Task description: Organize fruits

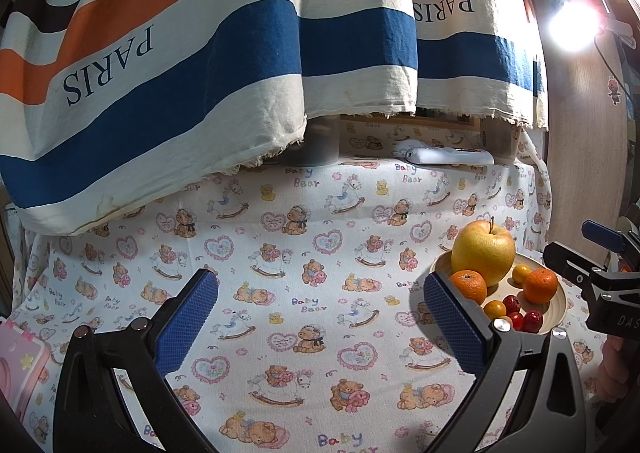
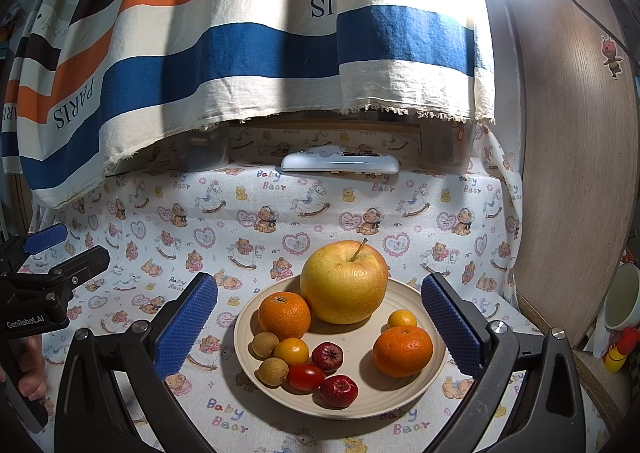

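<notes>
A cream plate [image 2: 404, 293] on the bear-print cloth holds a large yellow apple [image 2: 344, 281], two oranges [image 2: 284, 314] [image 2: 403, 350], small yellow, red and brown fruits and a cherry tomato [image 2: 306, 376]. My right gripper [image 2: 320, 317] is open and empty, its blue pads either side of the plate. In the left wrist view the plate [image 1: 558, 301] and apple [image 1: 483, 256] sit at the right. My left gripper [image 1: 320, 317] is open and empty over bare cloth, left of the plate. The right gripper shows at the edge of that view [image 1: 600, 273].
A striped "PARIS" cloth [image 2: 240, 45] hangs at the back. A white remote [image 2: 340, 163] lies under it. A wooden panel [image 2: 576, 157] stands at the right with a mug [image 2: 624, 301] beyond. A pink box [image 1: 20, 365] lies at the far left.
</notes>
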A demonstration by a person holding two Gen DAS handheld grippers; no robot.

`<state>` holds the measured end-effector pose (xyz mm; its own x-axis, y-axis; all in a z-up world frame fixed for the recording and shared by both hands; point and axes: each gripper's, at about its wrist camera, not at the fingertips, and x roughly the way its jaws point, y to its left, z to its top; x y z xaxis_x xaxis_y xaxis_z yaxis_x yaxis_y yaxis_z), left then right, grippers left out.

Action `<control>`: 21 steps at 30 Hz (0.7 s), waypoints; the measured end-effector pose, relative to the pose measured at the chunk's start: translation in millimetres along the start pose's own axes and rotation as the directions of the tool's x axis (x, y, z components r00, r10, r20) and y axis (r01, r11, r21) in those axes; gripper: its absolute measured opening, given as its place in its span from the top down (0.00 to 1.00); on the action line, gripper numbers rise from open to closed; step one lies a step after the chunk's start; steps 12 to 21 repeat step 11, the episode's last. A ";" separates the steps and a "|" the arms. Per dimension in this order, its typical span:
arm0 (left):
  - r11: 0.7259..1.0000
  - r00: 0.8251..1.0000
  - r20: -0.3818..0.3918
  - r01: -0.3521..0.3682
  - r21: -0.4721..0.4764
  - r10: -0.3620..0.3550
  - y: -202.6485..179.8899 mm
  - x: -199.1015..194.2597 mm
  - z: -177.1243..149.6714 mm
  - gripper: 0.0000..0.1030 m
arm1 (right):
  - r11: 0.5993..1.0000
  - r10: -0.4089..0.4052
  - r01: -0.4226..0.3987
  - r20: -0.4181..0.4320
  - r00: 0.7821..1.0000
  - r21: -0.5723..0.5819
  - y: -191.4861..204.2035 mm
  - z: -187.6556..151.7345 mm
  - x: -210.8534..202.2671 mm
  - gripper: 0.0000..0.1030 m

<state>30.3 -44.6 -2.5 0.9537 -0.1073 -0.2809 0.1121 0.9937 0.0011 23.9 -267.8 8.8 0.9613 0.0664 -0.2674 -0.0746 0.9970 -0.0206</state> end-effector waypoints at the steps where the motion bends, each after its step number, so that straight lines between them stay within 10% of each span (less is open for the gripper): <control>1: 1.000 1.000 0.000 0.000 0.000 0.000 0.0 0.0 0.0 0.01 | 1.000 0.000 0.000 0.000 1.000 0.000 0.0 0.0 0.0 0.00; 21: 1.000 1.000 0.000 0.000 -0.001 0.000 0.6 0.0 -0.1 0.01 | 1.000 0.000 0.000 0.000 1.000 0.000 -0.1 0.1 0.1 0.00</control>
